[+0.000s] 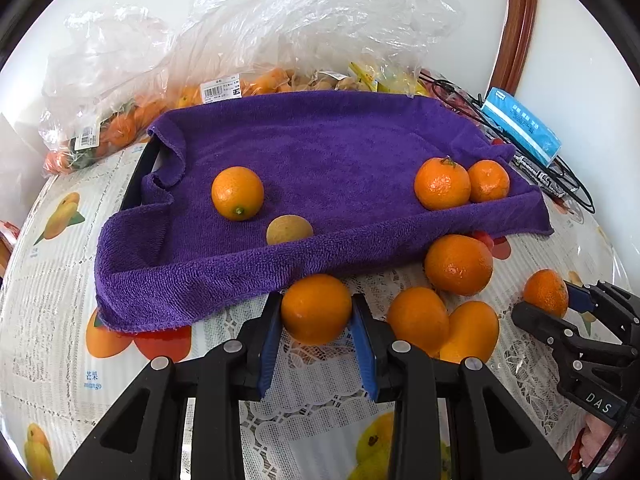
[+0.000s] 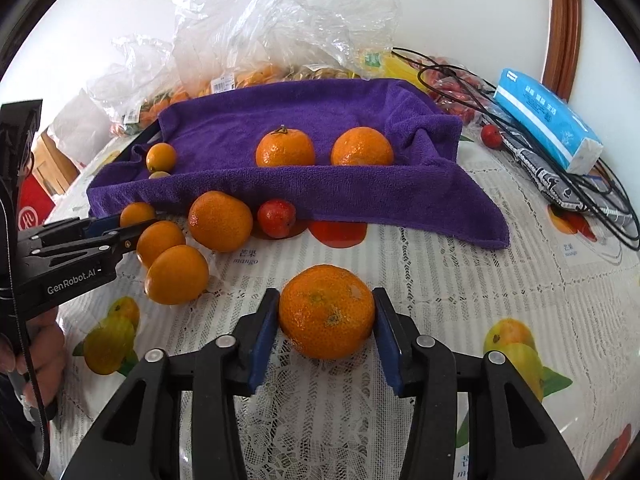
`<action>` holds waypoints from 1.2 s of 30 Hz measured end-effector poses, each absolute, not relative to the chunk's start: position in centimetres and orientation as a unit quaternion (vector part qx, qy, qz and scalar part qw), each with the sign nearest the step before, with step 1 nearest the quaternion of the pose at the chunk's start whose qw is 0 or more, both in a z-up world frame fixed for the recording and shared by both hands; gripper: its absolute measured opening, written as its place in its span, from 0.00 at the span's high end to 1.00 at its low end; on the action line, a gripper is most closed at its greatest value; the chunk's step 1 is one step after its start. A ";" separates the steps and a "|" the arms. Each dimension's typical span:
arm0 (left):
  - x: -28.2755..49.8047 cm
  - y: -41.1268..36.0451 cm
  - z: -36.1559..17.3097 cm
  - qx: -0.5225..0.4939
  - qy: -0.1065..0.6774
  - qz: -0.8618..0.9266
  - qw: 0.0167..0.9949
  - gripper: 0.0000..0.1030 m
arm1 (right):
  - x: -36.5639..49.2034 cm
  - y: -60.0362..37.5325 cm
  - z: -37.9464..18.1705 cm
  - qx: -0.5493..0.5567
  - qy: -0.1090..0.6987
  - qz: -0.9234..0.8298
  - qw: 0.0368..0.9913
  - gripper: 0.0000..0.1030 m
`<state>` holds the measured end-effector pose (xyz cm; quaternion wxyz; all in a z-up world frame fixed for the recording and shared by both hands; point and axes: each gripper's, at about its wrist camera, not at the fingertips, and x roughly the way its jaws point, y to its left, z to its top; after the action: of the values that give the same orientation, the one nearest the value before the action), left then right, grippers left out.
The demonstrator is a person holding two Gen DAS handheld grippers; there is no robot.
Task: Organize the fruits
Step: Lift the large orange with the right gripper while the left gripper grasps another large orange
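Left gripper (image 1: pixel 316 312): both blue pads pressed against a smooth orange (image 1: pixel 316 309) on the tablecloth (image 1: pixel 52 320), touching the near hem of the purple towel (image 1: pixel 320 152). This fruit is near-round; no stem end visible, so no readable long axis.

Right gripper (image 2: pixel 326 316): jaws bracket a mandarin (image 2: pixel 326 312) lying on the tablecloth well in front of the towel. Right pad touches the peel; at the left pad I cannot tell contact from a thin gap. The mandarin is flattened, wider than tall, long axis running pad to pad; its stem scar faces up, toward the camera.

On the towel, left wrist view: 1 orange (image 1: pixel 237 193) with green stem end facing the near side, 1 tan round fruit (image 1: pixel 289 230), 2 mandarins (image 1: pixel 442 184) touching at the right corner.

Loose by the towel's near hem, right wrist view: 3 oranges (image 2: pixel 220 221) and 1 small red fruit (image 2: pixel 277 218).
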<state>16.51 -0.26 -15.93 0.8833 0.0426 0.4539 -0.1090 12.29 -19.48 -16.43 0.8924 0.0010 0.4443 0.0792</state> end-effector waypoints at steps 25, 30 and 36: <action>14.6 1.1 -12.2 -0.016 0.430 -0.140 0.892 0.69 | 10.7 -21.8 -12.6 0.072 0.403 0.044 0.911 0.58; 14.3 1.7 -10.7 -0.033 0.417 -0.150 0.896 0.69 | 11.1 -20.8 -9.9 0.063 0.378 0.053 0.922 0.58; 14.8 2.9 -9.0 -0.043 0.405 -0.140 0.903 0.69 | 12.5 -19.6 -7.8 0.063 0.358 0.066 0.929 0.58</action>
<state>14.83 2.86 -9.01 0.9026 -0.0430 0.4050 -0.1397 12.47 -19.60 -7.76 0.9293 0.0628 0.3579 0.0660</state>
